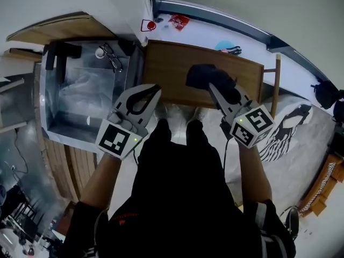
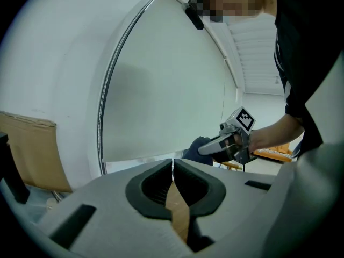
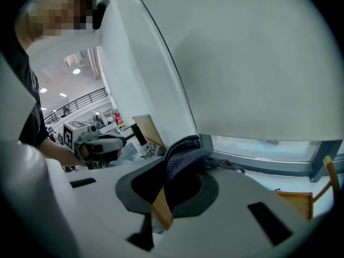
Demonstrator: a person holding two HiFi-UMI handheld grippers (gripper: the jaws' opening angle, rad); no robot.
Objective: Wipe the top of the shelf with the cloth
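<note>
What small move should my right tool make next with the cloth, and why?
Probably sweep the right tool leftward along the shelf top, keeping the cloth pressed down. That tool is shut on the dark cloth over the right half of the wood, and the left half beside it lies bare. The left tool is shut on nothing, near the front edge.

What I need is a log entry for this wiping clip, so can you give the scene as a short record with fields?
shelf top: wooden, mostly bare
cloth: dark, bunched, on the shelf top right of its middle
right gripper: shut on the cloth, reaching over the shelf top
left gripper: shut, nothing between its jaws, near the shelf's front left corner, apart from the cloth
</note>
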